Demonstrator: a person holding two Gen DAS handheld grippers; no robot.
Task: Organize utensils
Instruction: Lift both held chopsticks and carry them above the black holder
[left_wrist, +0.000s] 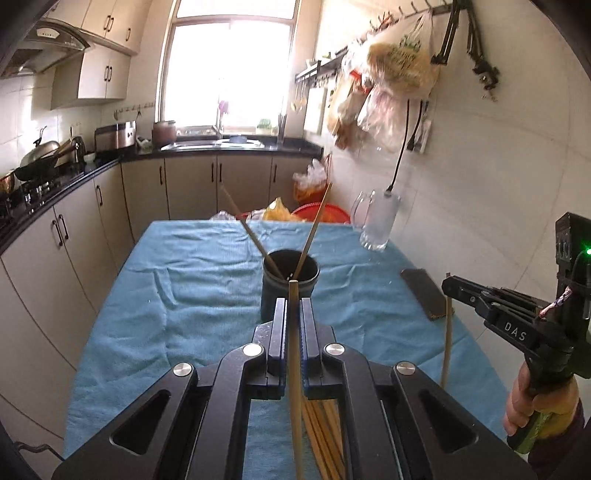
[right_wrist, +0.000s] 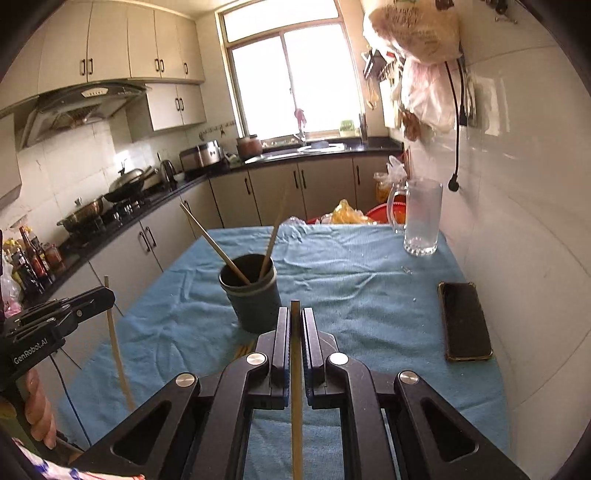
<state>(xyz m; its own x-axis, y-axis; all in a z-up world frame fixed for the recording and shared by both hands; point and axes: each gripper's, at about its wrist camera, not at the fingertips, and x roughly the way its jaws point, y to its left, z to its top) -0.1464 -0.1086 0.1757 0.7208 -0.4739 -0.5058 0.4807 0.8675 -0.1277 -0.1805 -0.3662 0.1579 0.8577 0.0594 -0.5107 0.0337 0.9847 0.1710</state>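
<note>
L gripper (left_wrist: 293, 314) clamped on pale wooden chopstick (left_wrist: 295, 387); R gripper (right_wrist: 295, 325) clamped on another (right_wrist: 296, 398). Both above blue cloth (left_wrist: 166, 295), near dark round holder cup (left_wrist: 290, 284) w/ two sticks.

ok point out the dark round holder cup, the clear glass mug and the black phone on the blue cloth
dark round holder cup (right_wrist: 255, 306), right wrist view, front wall
clear glass mug (right_wrist: 423, 218), right wrist view, body
black phone (right_wrist: 465, 325), right wrist view, screen middle
</note>
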